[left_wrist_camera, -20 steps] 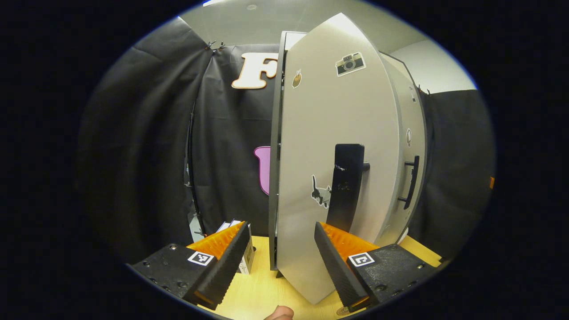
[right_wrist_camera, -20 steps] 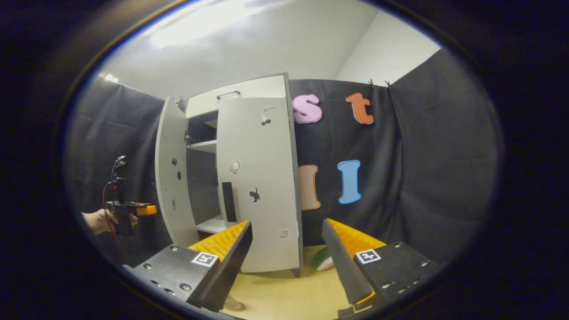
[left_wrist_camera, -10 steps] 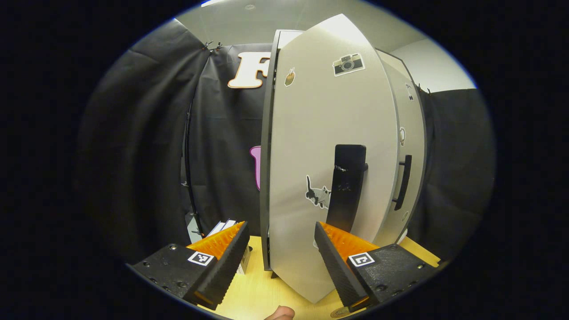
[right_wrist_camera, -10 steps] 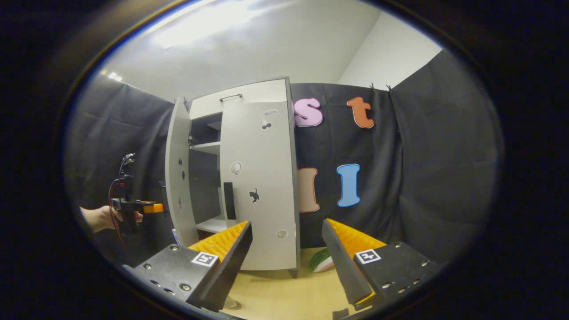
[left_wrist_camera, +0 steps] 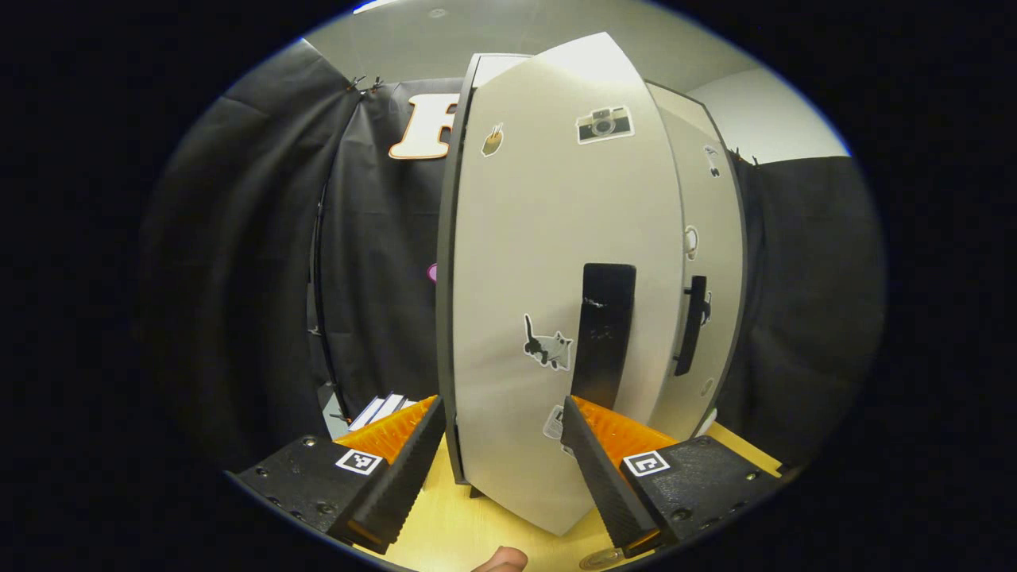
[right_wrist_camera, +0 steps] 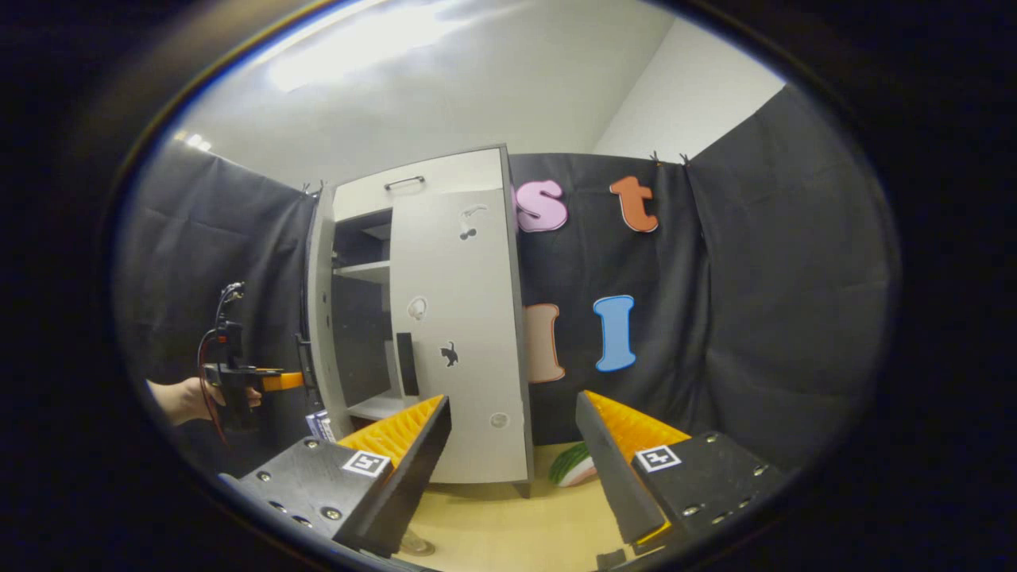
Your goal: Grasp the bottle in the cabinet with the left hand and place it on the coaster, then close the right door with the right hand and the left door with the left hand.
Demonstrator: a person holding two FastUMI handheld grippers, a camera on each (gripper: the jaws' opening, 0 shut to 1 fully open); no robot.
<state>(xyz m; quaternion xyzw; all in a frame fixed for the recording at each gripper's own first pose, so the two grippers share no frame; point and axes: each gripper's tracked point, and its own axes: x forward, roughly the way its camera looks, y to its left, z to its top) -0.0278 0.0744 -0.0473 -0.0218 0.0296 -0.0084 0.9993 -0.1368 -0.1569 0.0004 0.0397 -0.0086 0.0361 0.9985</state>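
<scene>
The grey cabinet's left door [left_wrist_camera: 540, 262] stands ajar close in front of my left gripper [left_wrist_camera: 496, 469], which is open. Its fingertips reach the door's outer face just below the black handle [left_wrist_camera: 604, 334]; whether they touch it I cannot tell. The right door [left_wrist_camera: 707, 262] lies shut against the cabinet. In the right gripper view the cabinet [right_wrist_camera: 421, 318] stands left of centre, its left door [right_wrist_camera: 322, 318] partly open and its right door [right_wrist_camera: 461, 334] shut. A hand holds the left gripper [right_wrist_camera: 274, 381] at that door. My right gripper [right_wrist_camera: 512, 469] is open and empty, back from the cabinet.
The cabinet stands on a pale wooden table [right_wrist_camera: 508, 532]. A watermelon-slice toy [right_wrist_camera: 572, 465] lies by its right foot, and small boxes [left_wrist_camera: 381, 409] sit left of it. A clear round base [right_wrist_camera: 413, 544] shows at the table's near edge. A fingertip [left_wrist_camera: 496, 558] pokes in below.
The left door has swung further toward shut, with my left gripper following it. The gap into the cabinet has narrowed. My right gripper has barely shifted.
</scene>
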